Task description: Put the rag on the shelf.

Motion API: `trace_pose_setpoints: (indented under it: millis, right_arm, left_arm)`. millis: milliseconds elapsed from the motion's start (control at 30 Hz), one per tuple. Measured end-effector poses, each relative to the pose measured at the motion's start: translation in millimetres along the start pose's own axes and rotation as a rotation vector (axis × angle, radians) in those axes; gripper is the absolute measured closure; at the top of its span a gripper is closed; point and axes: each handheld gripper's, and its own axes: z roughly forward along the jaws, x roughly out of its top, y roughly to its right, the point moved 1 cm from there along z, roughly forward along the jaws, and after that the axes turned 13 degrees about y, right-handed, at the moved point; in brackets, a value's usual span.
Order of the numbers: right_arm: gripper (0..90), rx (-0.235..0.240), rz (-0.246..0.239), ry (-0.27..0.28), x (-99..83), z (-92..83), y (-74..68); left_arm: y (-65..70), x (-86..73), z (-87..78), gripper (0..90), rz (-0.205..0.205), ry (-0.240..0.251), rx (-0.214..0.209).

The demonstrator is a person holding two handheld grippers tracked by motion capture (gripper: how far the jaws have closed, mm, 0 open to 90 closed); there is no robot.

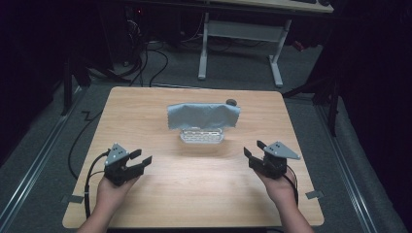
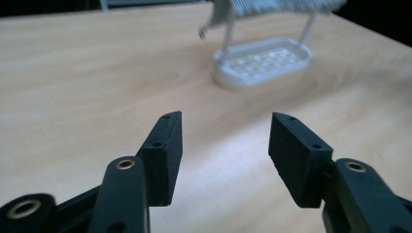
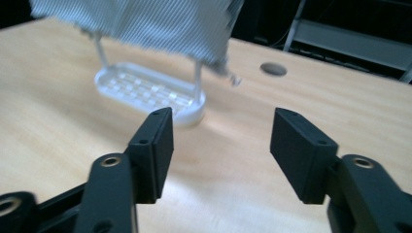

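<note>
**What I can't make out from here**

Ahead of my left gripper (image 2: 223, 145), the grey cloth (image 2: 277, 6) is cut off by the top edge and badly blurred; I get just its lower fringe above the white rack base (image 2: 262, 60). Ahead of my right gripper (image 3: 221, 145), the same cloth runs off the top too, its weave smeared. From the high view, the cloth hides the rack's uprights. A small dark round thing (image 1: 231, 102) beyond it is too small to identify.
</note>
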Motion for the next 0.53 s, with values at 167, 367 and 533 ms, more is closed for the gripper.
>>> trace_pose_setpoints:
  millis: [167, 367, 533]
  right_arm:
    - [37.5, -0.01, 0.001, -0.054, -25.8, -18.9, -15.2]
    - [36.8, 0.011, -0.004, -0.108, -59.6, -39.8, -28.2]
    - [36.8, 0.006, 0.046, -0.089, -59.6, -35.8, -22.7]
  left_arm:
    - [25.0, -33.2, -17.0, 44.5, -0.039, -0.073, -0.046]
    - [40.9, -35.0, -16.2, 42.8, 0.077, -0.095, -0.052]
    - [31.2, -39.5, -13.5, 42.3, 0.023, -0.111, -0.045]
